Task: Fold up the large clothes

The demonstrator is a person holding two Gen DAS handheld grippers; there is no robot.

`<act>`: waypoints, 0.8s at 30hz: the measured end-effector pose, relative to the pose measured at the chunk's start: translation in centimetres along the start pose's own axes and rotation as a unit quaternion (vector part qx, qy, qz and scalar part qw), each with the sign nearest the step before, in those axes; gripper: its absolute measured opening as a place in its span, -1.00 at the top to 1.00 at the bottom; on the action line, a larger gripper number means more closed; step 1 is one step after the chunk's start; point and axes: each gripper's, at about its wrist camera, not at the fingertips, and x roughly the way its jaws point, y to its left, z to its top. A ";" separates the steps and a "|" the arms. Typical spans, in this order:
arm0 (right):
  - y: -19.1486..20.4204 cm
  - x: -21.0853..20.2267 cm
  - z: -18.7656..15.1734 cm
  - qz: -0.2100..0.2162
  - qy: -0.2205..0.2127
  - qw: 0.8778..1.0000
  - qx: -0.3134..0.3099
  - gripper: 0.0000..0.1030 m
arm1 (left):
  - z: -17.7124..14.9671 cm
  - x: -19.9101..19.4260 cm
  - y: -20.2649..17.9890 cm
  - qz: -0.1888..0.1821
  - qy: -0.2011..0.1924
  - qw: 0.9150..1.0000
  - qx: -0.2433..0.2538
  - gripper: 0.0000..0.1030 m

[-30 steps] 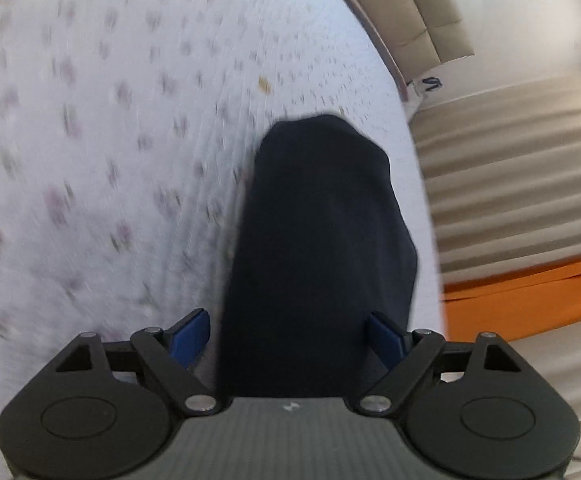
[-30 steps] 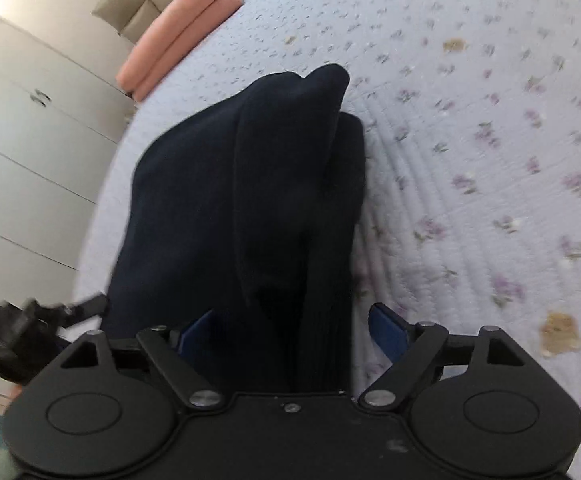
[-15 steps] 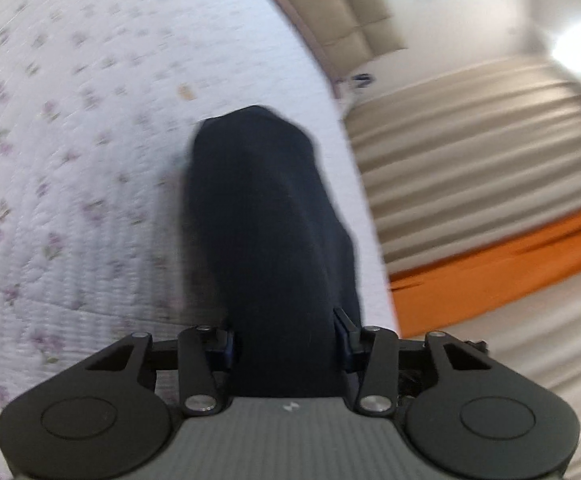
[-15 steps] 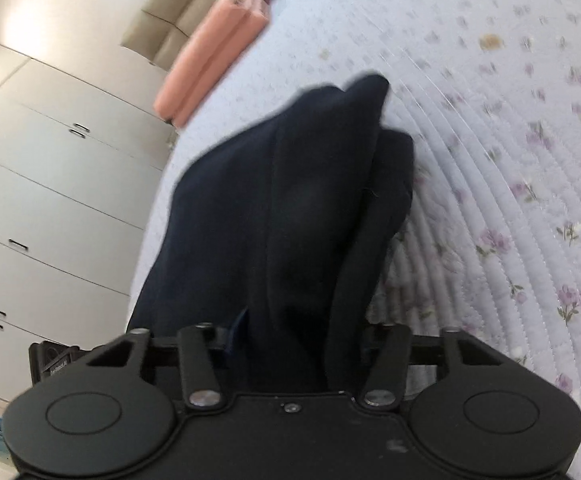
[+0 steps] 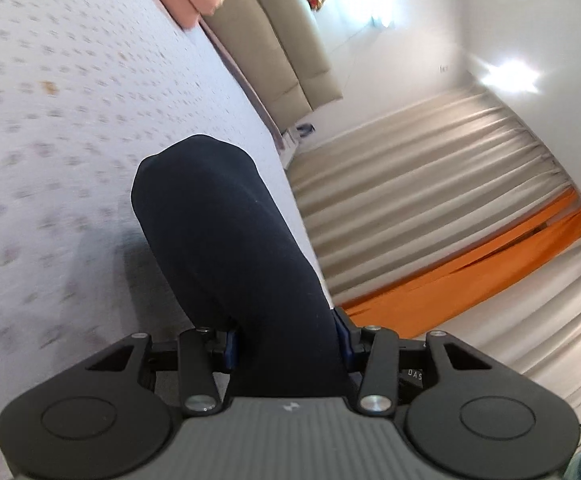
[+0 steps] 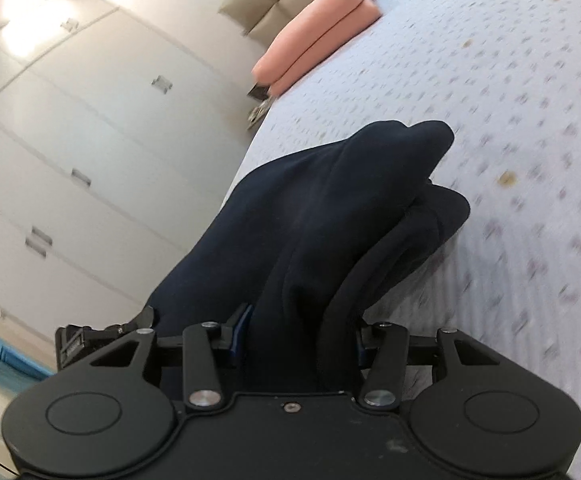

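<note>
Garment hangs over bedspread, pillow behind.

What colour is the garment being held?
Dark navy, plain garment; clearest in the right wrist view.

Both claws, left and right, went from open to clamping the dark garment.

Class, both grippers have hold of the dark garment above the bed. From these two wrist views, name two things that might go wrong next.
1. The right gripper pinches several bunched layers of the dark navy fabric garment; a layer might slip free.
2. The left gripper holds it near the edge of the floral quilted bedspread, so loose cloth may slide off.
</note>
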 end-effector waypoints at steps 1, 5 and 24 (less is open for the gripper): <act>0.1 0.9 -0.7 -0.004 0.004 1.000 -0.003 -0.16 | -0.8 -0.8 0.7 0.009 -0.007 1.000 -0.003 0.04; -1.4 4.1 -4.2 -0.056 0.029 0.998 0.028 -0.29 | -5.5 -2.9 5.3 0.080 -0.035 0.993 -0.075 -0.14; 8.8 3.5 -16.6 -0.251 -0.007 0.933 -0.258 0.93 | -16.1 -5.2 -8.0 0.296 -0.065 0.920 0.247 0.28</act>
